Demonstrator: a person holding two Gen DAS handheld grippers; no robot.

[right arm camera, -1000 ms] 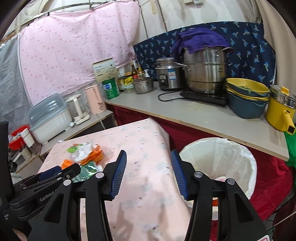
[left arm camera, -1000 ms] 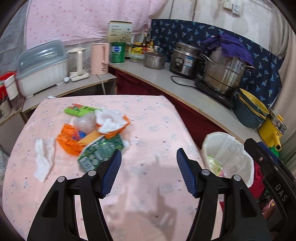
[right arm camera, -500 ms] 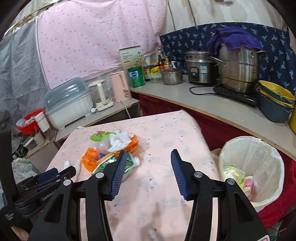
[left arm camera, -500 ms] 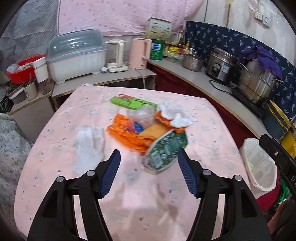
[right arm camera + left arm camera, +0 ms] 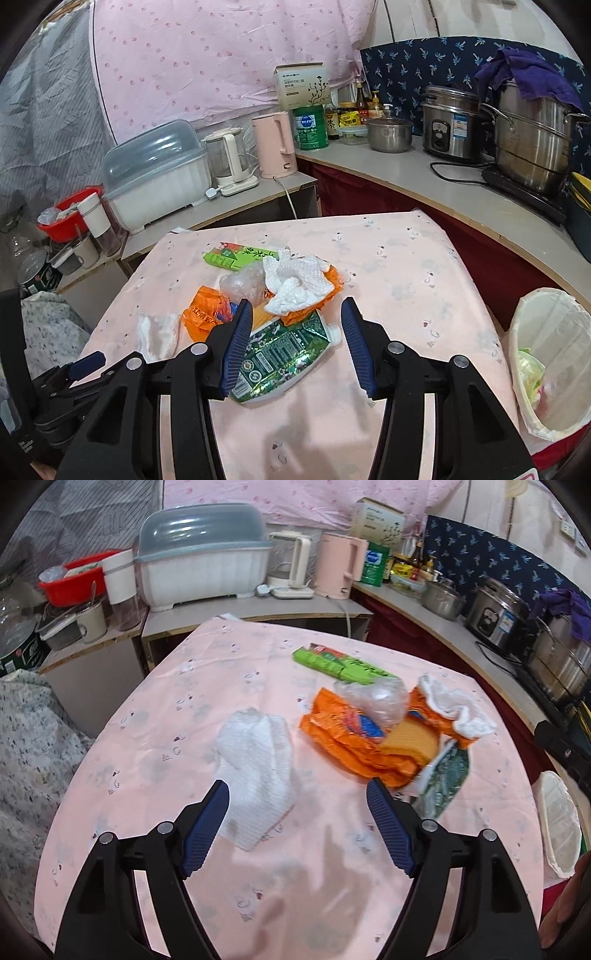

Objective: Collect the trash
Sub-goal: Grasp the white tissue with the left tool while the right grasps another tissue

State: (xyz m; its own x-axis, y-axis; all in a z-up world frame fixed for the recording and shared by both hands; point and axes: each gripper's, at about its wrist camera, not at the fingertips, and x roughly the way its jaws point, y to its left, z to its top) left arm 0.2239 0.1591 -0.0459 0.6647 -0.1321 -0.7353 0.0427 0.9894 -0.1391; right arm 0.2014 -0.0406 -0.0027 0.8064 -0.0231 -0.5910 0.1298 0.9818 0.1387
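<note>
Two open grippers above a trash-strewn table.
Left gripper [image 5: 297, 801] frames a white tissue [image 5: 255, 771]; right gripper [image 5: 296, 317] frames a green pouch [image 5: 282, 356], neither touching.

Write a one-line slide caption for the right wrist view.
Open right gripper poised over a green pouch beside mixed trash, lined bin waiting at right.

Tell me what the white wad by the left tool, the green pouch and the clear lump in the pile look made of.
White wad: paper towel, matte, with an embossed dimple grid and soft creases. Green pouch: likely plastic or foil laminate, glossy, printed, crinkled flat, with a white spout at one end. Clear lump: thin plastic film, see-through, shiny wrinkles; probably a bag.
</note>
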